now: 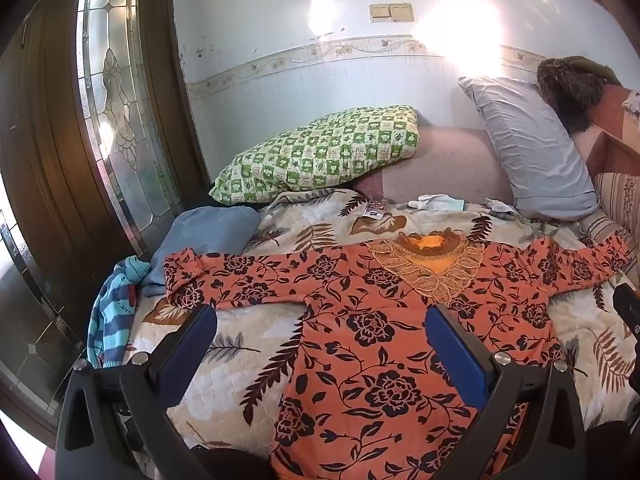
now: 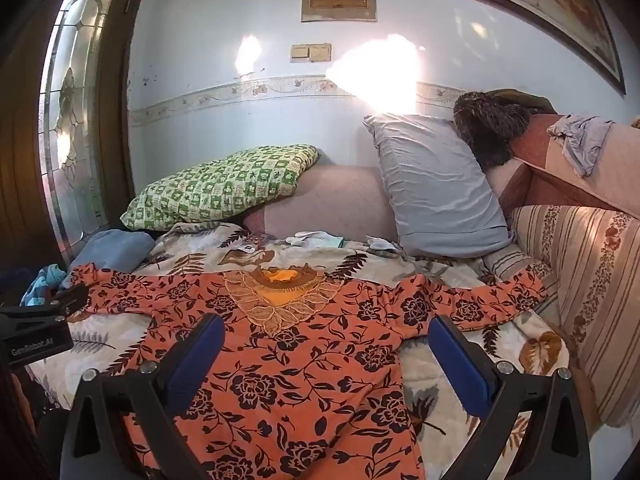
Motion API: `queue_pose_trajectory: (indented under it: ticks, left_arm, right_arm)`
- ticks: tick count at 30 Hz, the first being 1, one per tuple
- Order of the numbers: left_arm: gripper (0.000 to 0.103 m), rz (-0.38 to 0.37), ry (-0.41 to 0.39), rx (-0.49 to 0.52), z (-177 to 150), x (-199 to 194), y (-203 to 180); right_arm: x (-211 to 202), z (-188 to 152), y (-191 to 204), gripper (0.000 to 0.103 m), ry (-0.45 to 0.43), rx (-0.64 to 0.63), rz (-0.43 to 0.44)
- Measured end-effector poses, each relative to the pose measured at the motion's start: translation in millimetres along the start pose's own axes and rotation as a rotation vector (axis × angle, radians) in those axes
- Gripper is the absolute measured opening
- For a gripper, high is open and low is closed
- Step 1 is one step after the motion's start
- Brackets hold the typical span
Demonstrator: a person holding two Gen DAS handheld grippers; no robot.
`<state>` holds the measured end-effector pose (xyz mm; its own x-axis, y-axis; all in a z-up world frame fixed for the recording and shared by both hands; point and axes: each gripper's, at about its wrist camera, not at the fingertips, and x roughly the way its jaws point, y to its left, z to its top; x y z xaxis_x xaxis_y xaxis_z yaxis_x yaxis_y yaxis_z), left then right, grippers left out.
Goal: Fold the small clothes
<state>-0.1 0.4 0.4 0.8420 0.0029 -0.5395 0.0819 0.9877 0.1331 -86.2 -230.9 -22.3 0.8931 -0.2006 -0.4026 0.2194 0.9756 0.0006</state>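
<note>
An orange top with dark roses point(image 1: 360, 312) lies flat and face up on the leaf-print quilt point(image 1: 248, 328), both sleeves spread out sideways. It also shows in the right wrist view point(image 2: 304, 360). My left gripper point(image 1: 320, 316) is open and empty above the top's left side, below the left sleeve. My right gripper point(image 2: 326, 330) is open and empty above the top's chest and right armpit. The left gripper's body shows at the left edge of the right wrist view point(image 2: 44, 320).
A striped blue garment point(image 1: 114, 312) and a folded blue cloth point(image 1: 204, 236) lie at the quilt's left edge. A green checked pillow point(image 1: 320, 152) and a grey pillow point(image 1: 532, 148) lean at the back. Small pale items point(image 1: 438, 202) lie behind the collar. A striped sofa arm point(image 2: 592, 280) stands at right.
</note>
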Motion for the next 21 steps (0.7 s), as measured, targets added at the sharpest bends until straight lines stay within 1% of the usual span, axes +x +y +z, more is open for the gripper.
queue_pose_trajectory:
  ticks: [1, 2, 3, 8, 9, 10, 16, 18, 21]
  left_arm:
    - [0.103, -0.001, -0.003, -0.003, 0.1, -0.5, 0.4]
    - [0.103, 0.000, 0.008, 0.001, 0.4, 0.3, 0.5]
    - [0.103, 0.001, 0.011, 0.003, 0.7, 0.7, 0.7]
    - [0.103, -0.003, 0.015, 0.004, 1.5, 1.0, 5.4]
    - [0.103, 0.001, 0.014, 0.001, 0.6, 1.2, 2.7]
    - [0.103, 0.001, 0.016, 0.006, 0.2, 1.7, 1.6]
    - [0.103, 0.012, 0.007, 0.004, -2.7, 2.5, -1.5]
    - [0.103, 0.011, 0.001, 0.001, -2.1, 1.0, 2.1]
    - [0.103, 0.006, -0.001, -0.007, -0.9, 0.3, 5.2]
  right_arm:
    - [-1.4, 0.3, 2.7, 0.103, -0.002, 0.001, 0.006]
    - [4.9, -1.9, -3.4, 0.103, 0.020, 0.038, 0.017]
    - [5.7, -2.8, -7.0, 0.103, 0.019, 0.059, 0.019]
    - [5.6, -1.8, -10.1, 0.103, 0.009, 0.054, 0.027]
    - [-0.9, -5.1, -6.5, 0.103, 0.005, 0.034, -0.008]
    - [4.0, -0.4, -3.3, 0.103, 0.017, 0.028, -0.014]
    - [0.5, -0.6, 2.2, 0.103, 0.017, 0.017, -0.015]
    - [5.3, -0.4, -4.1, 0.103, 0.020, 0.021, -0.008]
    - [5.2, -0.2, -3.4, 0.103, 0.025, 0.027, -0.008]
